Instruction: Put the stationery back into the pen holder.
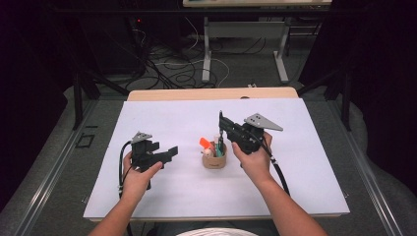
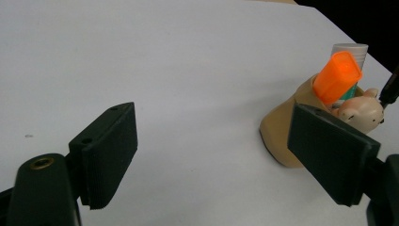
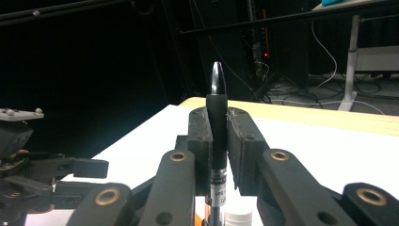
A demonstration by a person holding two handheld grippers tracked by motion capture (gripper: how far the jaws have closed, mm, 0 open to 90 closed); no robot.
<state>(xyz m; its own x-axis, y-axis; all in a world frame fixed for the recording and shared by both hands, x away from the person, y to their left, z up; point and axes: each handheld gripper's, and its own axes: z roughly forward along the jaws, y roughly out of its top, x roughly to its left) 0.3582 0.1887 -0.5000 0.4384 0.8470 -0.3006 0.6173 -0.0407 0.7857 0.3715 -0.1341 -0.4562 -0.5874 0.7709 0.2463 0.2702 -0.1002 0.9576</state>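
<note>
A white sheet [image 1: 162,191] covers most of the wooden table [image 1: 196,94], whose pale edge shows along the far side. Beyond the table, a tangle of black and white cables [image 1: 169,66] lies on the grey floor. A white desk frame [image 1: 244,46] stands behind them, its two feet reaching toward the table. A small red light [image 1: 139,20] glows in the dark equipment at the back. Black stand legs [image 1: 96,81] slant down at the left, and matching ones [image 1: 327,83] stand at the right.
</note>
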